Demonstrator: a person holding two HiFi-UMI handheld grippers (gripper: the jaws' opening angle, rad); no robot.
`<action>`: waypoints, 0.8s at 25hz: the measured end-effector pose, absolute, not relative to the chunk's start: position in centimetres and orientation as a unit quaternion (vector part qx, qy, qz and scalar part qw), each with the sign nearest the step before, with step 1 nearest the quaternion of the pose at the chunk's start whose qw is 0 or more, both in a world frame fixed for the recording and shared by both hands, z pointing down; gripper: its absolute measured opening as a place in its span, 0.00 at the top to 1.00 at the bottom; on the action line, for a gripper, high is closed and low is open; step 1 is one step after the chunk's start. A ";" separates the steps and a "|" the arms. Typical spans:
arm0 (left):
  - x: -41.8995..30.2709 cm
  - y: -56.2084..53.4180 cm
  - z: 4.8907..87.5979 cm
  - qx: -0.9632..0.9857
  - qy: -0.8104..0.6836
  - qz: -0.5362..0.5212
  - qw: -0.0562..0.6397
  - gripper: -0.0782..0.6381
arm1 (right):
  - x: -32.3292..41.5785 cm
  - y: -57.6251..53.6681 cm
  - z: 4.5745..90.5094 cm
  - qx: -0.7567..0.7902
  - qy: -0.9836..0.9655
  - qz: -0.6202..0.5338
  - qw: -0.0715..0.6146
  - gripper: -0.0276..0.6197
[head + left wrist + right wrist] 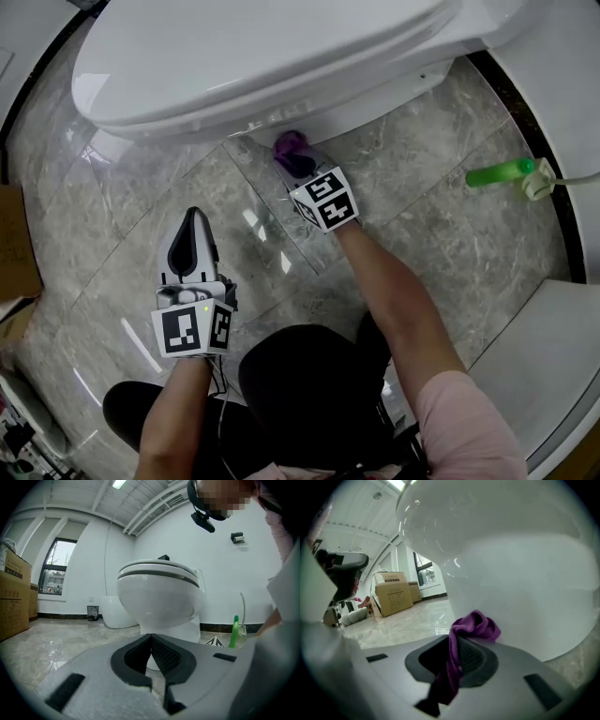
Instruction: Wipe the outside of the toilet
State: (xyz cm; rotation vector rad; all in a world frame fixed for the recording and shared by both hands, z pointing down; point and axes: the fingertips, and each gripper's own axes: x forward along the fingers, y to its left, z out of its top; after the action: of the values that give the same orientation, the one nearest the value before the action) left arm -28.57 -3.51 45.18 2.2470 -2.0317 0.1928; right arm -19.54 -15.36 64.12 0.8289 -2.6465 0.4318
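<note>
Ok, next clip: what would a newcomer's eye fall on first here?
The crumpled purple cloth stands out, pinched in the right tongs low at the base of the glossy white ceramic toilet. The left tongs are shut on nothing, nearer the person's knees over the grey marble floor. A bright green plastic bottle stands on that floor, off to the person's right.
</note>
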 end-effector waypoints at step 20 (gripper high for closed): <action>-25.8 -3.3 39.3 0.783 -0.620 0.039 0.026 0.88 | -19.4 -4.4 48.7 0.176 -0.967 0.182 0.019 0.86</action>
State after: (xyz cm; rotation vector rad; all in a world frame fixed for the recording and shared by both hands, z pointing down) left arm -25.82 -3.29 39.34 2.4208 -1.9173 0.1200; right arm -19.39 -4.45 48.70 0.5471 -3.0026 0.5656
